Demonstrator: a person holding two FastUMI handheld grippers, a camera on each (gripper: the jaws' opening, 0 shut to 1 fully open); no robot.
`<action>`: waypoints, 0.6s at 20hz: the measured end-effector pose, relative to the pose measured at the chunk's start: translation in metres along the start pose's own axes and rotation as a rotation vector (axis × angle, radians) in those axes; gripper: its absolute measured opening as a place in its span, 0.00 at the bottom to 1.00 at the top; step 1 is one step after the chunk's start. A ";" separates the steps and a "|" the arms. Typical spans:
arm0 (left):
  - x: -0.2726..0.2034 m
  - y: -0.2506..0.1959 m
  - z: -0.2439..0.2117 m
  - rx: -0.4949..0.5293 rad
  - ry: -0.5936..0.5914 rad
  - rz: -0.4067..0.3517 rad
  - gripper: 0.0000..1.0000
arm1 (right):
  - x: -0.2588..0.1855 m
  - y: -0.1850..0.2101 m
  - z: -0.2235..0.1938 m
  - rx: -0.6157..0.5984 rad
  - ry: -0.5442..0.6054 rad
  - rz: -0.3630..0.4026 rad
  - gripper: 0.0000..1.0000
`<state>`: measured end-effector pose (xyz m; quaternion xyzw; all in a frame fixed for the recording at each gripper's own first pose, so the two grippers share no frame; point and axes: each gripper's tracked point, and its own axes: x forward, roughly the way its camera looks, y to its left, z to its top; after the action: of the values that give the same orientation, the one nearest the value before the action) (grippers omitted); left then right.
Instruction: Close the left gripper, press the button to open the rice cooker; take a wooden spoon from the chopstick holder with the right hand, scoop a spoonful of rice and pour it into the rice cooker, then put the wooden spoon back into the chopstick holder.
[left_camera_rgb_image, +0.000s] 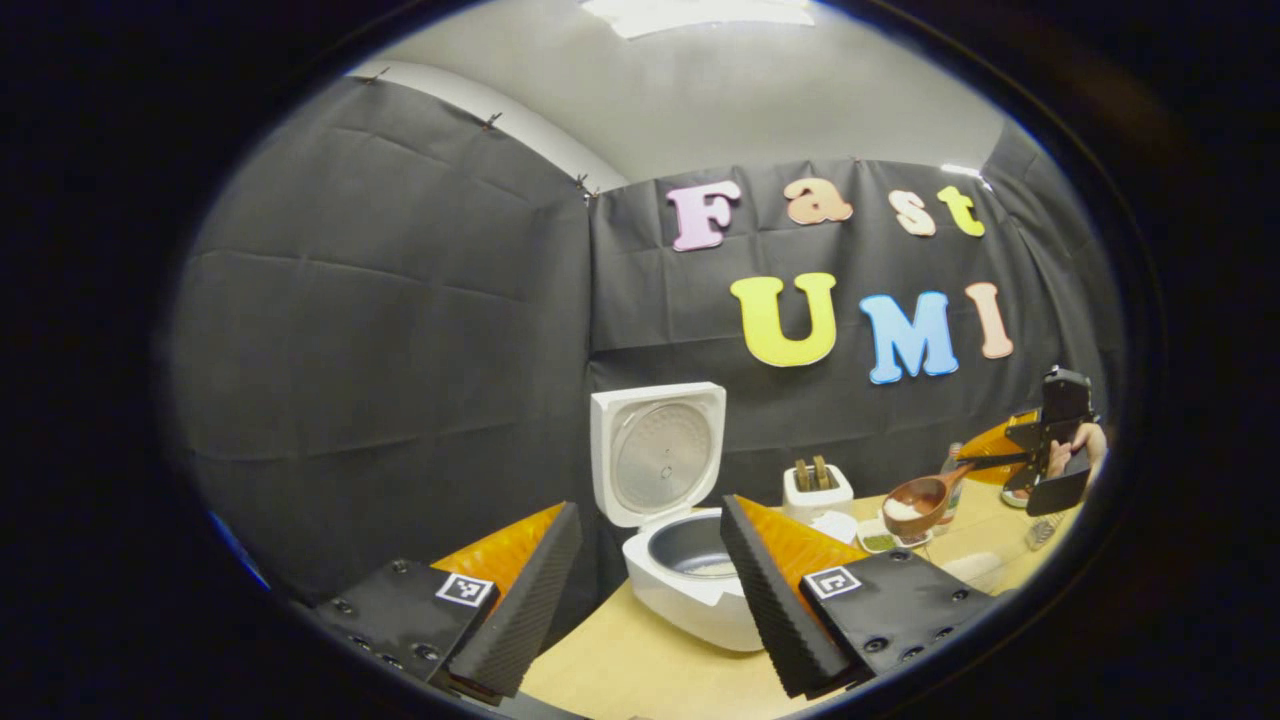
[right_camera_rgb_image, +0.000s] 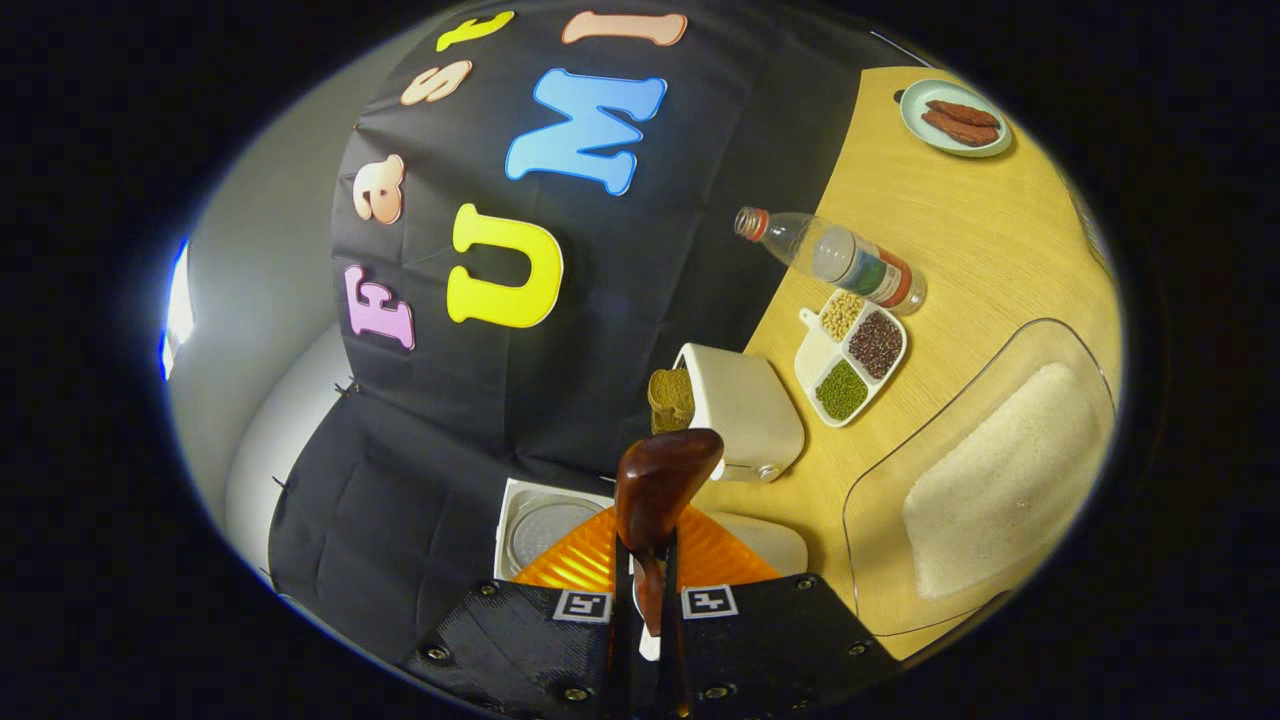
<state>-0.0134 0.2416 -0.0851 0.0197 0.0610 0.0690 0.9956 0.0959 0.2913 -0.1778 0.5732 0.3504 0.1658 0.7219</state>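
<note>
The white rice cooker (left_camera_rgb_image: 690, 600) stands with its lid (left_camera_rgb_image: 660, 455) raised, and a little rice lies in its pot. My left gripper (left_camera_rgb_image: 650, 510) hovers open in front of it, holding nothing. To the right, a wooden spoon (left_camera_rgb_image: 915, 503) carrying rice hangs above the table near the white chopstick holder (left_camera_rgb_image: 818, 490), held by my right gripper (left_camera_rgb_image: 1000, 462). In the right gripper view, my right gripper (right_camera_rgb_image: 648, 560) is shut on the spoon's handle. The spoon's bowl (right_camera_rgb_image: 668, 470) points toward the chopstick holder (right_camera_rgb_image: 745, 410), with the cooker lid (right_camera_rgb_image: 545, 530) below left.
A clear bin of rice (right_camera_rgb_image: 1000, 480) sits on the wooden table (right_camera_rgb_image: 960, 220). A white divided tray of beans (right_camera_rgb_image: 855, 360), a plastic bottle (right_camera_rgb_image: 835, 258) and a plate of sausages (right_camera_rgb_image: 955, 118) lie beyond it. A hand (left_camera_rgb_image: 1085, 450) holds the right gripper.
</note>
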 end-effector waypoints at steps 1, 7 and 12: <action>-0.002 0.007 -0.003 -0.003 0.004 0.012 0.99 | 0.005 0.004 -0.006 0.001 0.009 0.004 0.11; -0.011 0.050 -0.012 -0.016 0.018 0.087 0.97 | 0.047 0.033 -0.042 -0.041 0.068 0.032 0.11; -0.016 0.083 -0.025 -0.021 0.036 0.163 0.97 | 0.088 0.057 -0.083 -0.096 0.132 0.056 0.11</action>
<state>-0.0430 0.3221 -0.1044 0.0130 0.0761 0.1508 0.9855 0.1091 0.4230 -0.1595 0.5354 0.3729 0.2398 0.7189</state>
